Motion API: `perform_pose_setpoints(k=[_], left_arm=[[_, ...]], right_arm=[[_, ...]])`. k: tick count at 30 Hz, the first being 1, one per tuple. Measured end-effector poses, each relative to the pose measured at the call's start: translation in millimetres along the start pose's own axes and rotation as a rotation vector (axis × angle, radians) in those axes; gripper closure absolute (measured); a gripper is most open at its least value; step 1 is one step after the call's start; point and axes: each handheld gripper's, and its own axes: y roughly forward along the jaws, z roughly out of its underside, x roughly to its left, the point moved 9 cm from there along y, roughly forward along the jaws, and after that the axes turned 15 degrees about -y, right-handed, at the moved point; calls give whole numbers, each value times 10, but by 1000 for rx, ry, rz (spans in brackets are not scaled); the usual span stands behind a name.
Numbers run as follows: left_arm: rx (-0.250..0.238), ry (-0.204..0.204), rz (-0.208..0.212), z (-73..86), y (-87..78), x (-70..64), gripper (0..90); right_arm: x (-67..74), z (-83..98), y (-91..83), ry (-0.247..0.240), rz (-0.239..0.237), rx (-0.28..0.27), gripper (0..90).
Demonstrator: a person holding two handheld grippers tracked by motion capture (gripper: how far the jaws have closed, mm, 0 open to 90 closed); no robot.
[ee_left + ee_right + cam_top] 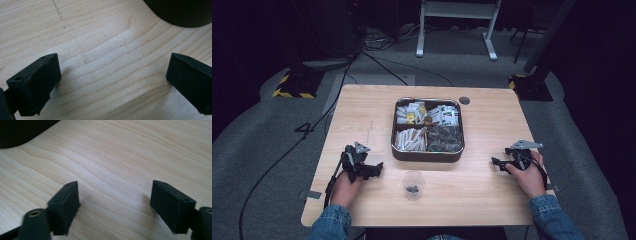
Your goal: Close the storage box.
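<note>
A square metal tin [428,155] with four compartments of packets stands in the middle of the wooden table [362,110]. In front of it is a small clear plastic cup [413,184] with something dark at its bottom. My left gripper [376,169] rests on the table left of the cup, jaws wide apart and empty, as the left gripper view [113,75] confirms. At the right side of the table my right gripper [497,164] sits low, pointing toward the tin. Its jaws [115,202] stand open over bare wood.
The tin's dark corner [180,12] lies just ahead of the left gripper, and its dark wall [20,131] shows ahead of the right one. A dark round disc [464,100] sits at the table's back edge. Cables and stands cover the floor beyond.
</note>
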Motion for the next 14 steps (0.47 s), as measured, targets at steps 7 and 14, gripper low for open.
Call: perform_pose_setpoints(k=[7,14], left_arm=[[0,0,0,0,0,0,0],[0,0,0,0,0,0,0]], right_arm=[[21,-3,11,-6,-6,8,160],[24,-8,15,-3,-4,7,161]])
